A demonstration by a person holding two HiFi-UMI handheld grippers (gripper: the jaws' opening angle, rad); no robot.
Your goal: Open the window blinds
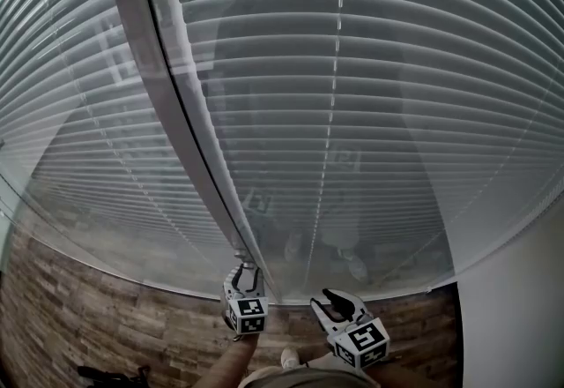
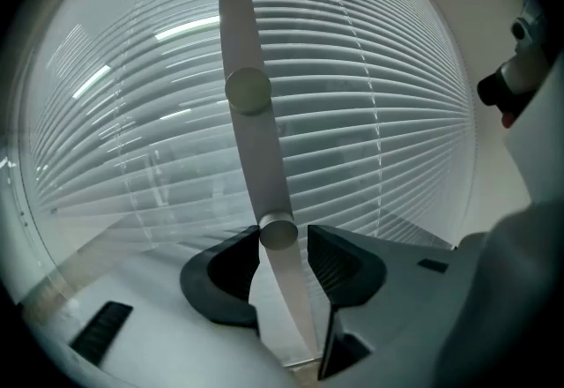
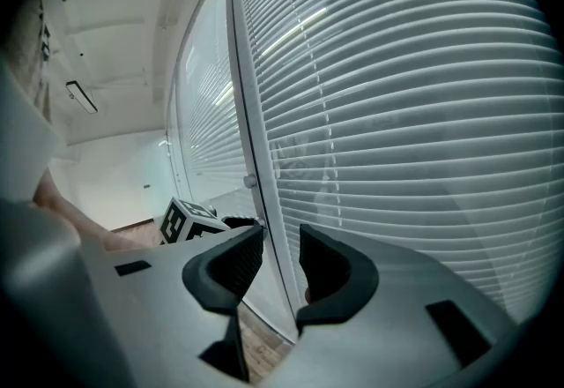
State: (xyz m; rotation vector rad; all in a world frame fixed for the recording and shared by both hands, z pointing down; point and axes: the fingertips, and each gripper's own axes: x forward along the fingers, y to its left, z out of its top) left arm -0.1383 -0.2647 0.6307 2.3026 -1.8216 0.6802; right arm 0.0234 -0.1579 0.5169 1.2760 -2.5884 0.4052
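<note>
My left gripper (image 2: 283, 233), jaws apart around the lower knob (image 2: 278, 235) on the frame post (image 2: 251, 157), not clamped, my right gripper (image 3: 281, 234) narrowly apart, empty, window blinds (image 3: 397, 130) just ahead of both.

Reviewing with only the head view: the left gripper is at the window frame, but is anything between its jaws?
Observer: Yes, a small round knob on the frame strip sits between the left gripper's jaws, with a gap on one side.
Operator: Only one knob?
Observer: No, a second knob sits higher on that strip.
Operator: The right gripper?
Observer: Its jaws are apart with nothing between them.
</note>
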